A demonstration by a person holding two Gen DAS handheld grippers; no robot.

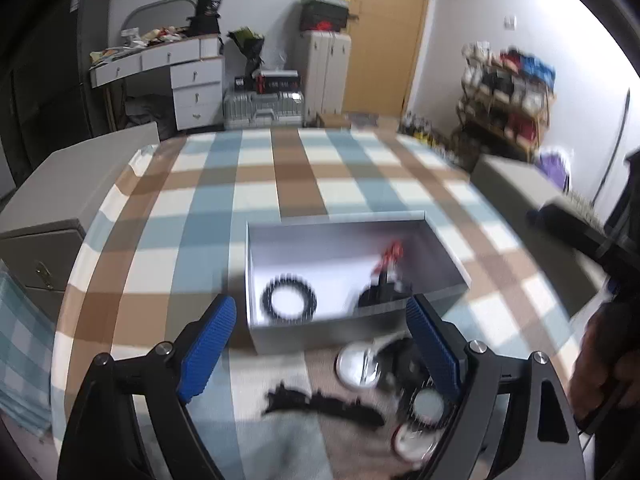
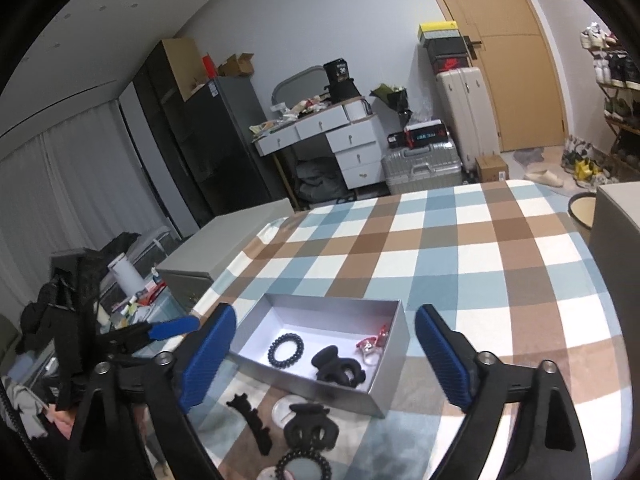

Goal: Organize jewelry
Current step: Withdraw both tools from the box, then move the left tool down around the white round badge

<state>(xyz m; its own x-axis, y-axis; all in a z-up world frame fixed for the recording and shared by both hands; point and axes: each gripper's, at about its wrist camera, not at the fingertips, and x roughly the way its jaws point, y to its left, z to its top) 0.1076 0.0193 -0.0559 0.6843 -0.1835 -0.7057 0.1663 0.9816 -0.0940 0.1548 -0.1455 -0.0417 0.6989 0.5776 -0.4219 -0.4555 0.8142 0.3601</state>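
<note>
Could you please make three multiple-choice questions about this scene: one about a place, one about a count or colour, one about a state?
1. Where does the black spiral hair tie lie?
A. Inside the silver box
B. On the cloth in front of the box
C. Between the right gripper's pads

2. How many black claw clips lie inside the silver box?
A. None
B. One
C. Three

3. How do the jaws of the right gripper stand?
A. Shut on a clip
B. Shut on nothing
C. Open, holding nothing

Answers:
1. A: the right wrist view shows it on the box's white floor, near the left wall.
2. B: only one black claw clip lies in the box; another one rests on the checked tablecloth outside.
3. C: its blue pads stand wide apart and nothing is between them.
</note>
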